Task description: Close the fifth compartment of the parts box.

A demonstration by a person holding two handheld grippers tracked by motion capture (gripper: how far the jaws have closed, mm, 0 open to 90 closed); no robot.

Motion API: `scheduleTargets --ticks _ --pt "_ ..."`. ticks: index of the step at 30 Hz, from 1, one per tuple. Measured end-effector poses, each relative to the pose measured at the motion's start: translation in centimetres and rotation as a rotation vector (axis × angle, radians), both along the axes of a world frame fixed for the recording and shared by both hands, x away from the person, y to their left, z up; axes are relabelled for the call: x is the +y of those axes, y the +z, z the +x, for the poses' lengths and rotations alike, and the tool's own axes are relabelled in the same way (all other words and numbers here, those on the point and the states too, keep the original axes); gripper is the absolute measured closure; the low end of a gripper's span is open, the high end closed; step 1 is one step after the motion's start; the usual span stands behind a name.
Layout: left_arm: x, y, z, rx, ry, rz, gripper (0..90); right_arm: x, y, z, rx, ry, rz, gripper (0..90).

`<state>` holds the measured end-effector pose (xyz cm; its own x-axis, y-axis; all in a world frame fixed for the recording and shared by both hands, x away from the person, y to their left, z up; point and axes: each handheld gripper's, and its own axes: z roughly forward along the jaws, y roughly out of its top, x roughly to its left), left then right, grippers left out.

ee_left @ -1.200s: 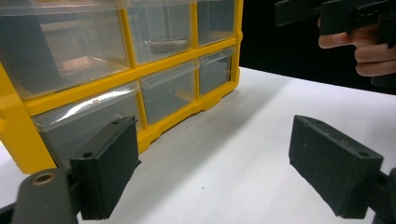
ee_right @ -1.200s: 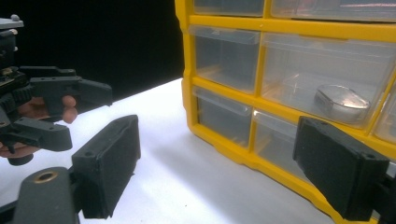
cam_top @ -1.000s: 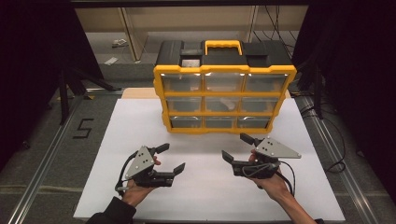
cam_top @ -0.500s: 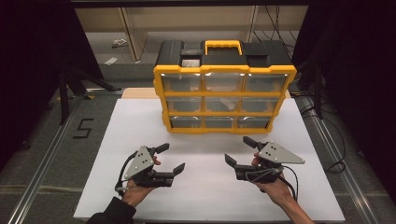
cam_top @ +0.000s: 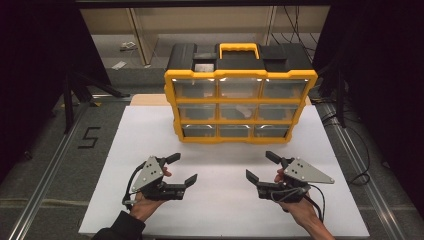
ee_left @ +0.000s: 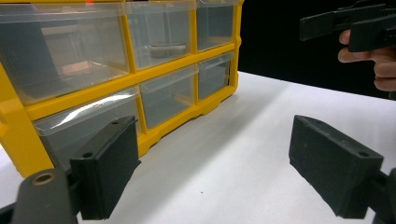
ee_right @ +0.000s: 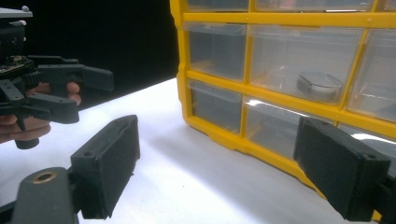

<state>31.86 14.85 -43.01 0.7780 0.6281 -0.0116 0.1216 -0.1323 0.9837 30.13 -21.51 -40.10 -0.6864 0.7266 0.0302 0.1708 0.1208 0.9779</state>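
Since the earlier high-view frames the right claw (cam_top: pixel 262 166) has drifted slightly toward the right and lower part of the frame, while the left claw (cam_top: pixel 182 168) sits about where it was. Both claws are spread wide and hold nothing; each gripper view shows its two black jaws far apart over bare surface.

The yellow-and-black plastic drawer organiser with a yellow carry handle (cam_top: pixel 241 95) stands upright at the centre of the high view, on the far part of the white counter (cam_top: pixel 220 210), above both claws in the frame and well apart from them. Its long axis runs left to right across the frame, drawer fronts facing the person. There are nine clear drawers, three rows of three. A small flat round object (ee_right: pixel 320 86) lies in one middle-row drawer. Neither hand looks clearly nearer; the organiser lies between them, straight ahead.
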Motion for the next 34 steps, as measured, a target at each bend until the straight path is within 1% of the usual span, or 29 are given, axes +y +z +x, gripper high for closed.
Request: scheduleTargets --ticks 3,4,12,27,29,34 --pt "0.0 0.0 0.0 -0.001 -0.004 0.001 15.5 -0.2 -0.1 -0.2 -0.004 -0.004 0.012 15.5" --pt "0.0 0.0 0.0 0.000 -0.004 0.000 15.5 -0.3 0.0 -0.3 -0.002 -0.006 0.007 15.4" --pt "0.0 0.0 0.0 0.001 -0.006 -0.004 15.4 -0.7 -0.1 -0.7 -0.008 -0.010 0.014 15.5" --pt "-0.1 0.0 0.0 0.005 -0.006 -0.004 15.4 -1.2 0.0 -0.7 -0.018 -0.021 0.023 15.6" --pt "-0.1 0.0 0.1 0.005 -0.006 -0.003 15.4 -1.3 0.0 -0.8 -0.009 -0.026 0.020 15.6" --pt "0.0 0.0 0.1 0.004 -0.005 -0.006 15.4 -1.3 0.0 -0.8 -0.018 -0.024 0.031 15.6"
